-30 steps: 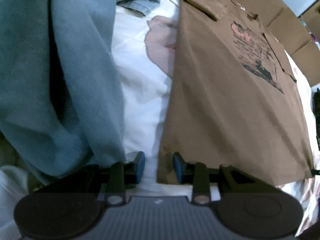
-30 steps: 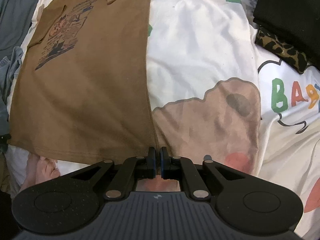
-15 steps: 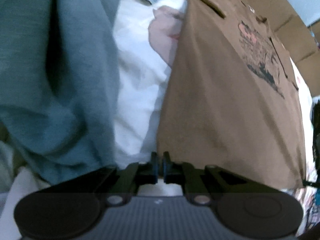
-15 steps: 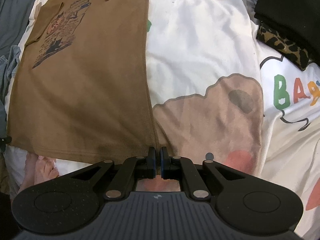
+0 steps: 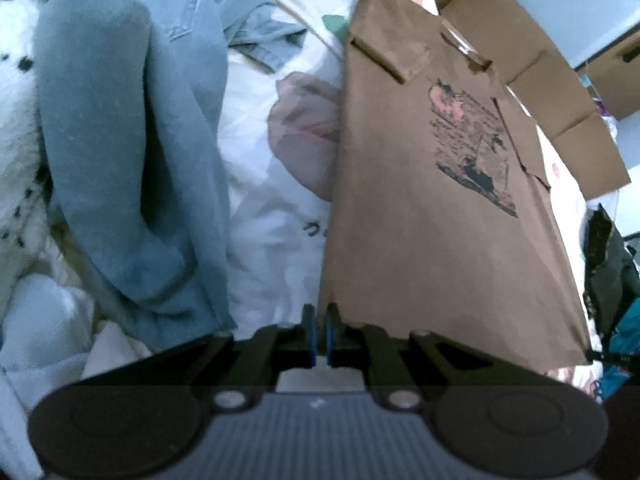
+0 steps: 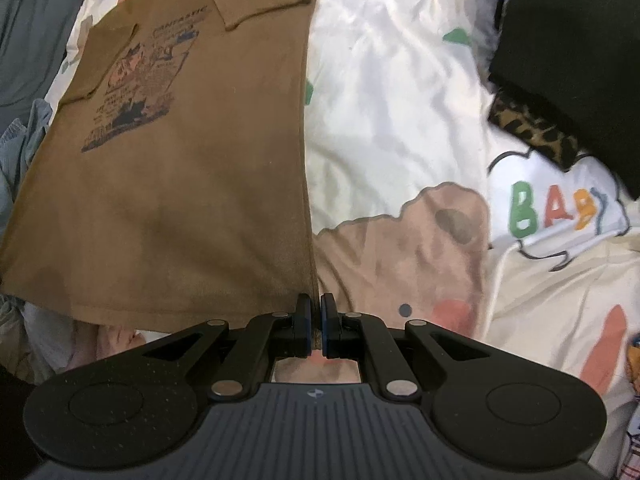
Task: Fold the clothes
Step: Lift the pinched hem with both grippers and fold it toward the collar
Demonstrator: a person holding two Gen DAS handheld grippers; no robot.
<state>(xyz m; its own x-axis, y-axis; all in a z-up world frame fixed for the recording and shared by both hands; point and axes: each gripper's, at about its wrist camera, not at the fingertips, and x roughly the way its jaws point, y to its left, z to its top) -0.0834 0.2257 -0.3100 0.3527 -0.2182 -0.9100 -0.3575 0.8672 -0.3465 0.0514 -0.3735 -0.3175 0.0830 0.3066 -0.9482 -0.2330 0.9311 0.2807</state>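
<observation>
At the near left corner of the brown T-shirt (image 5: 432,208), the left gripper (image 5: 319,334) is pinched shut on the hem. Left of it a blue-grey garment (image 5: 128,152) lies heaped on the bed (image 5: 260,232). The shirt's long axis runs straight away from both grippers, collar far, sleeves folded in. At the near right corner the right gripper (image 6: 315,326) is clamped on the hem too. Each hand holds its own corner, so neither is nearer; the fold likely carries hem toward collar. Right of the shirt, the bed cover (image 6: 400,120) reads "BABY"; the shirt's print is too small to read.
</observation>
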